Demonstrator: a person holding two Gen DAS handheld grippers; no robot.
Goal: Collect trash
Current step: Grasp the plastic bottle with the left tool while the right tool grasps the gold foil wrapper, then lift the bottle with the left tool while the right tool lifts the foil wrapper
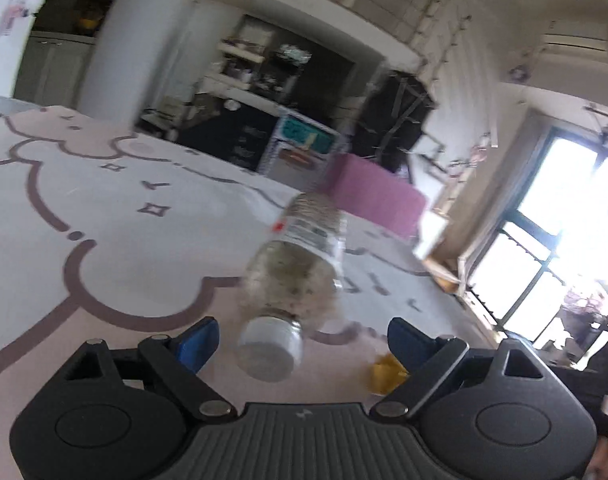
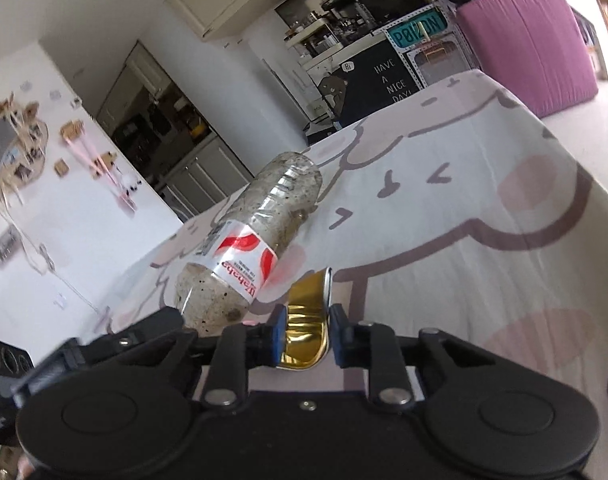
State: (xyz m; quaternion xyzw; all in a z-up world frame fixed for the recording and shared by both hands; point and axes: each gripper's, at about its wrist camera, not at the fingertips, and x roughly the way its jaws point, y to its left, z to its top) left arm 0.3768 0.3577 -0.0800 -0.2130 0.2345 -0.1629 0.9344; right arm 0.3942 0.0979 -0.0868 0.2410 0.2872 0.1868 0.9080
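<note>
A dirty clear plastic bottle with a white cap and a red-and-white label lies on the cartoon-printed tablecloth, cap end toward my left gripper. That gripper is open, its blue pads wide on either side of the cap and clear of it. The right wrist view shows the same bottle lying to the left. My right gripper is shut on a shiny gold can, which rests on the cloth. The gold can also shows beside the left gripper's right finger.
The table's edge curves down the right of the right wrist view, with floor beyond. A purple pouf stands on the floor past the far edge. Shelves and a black sign board stand behind. A bright window is at the right.
</note>
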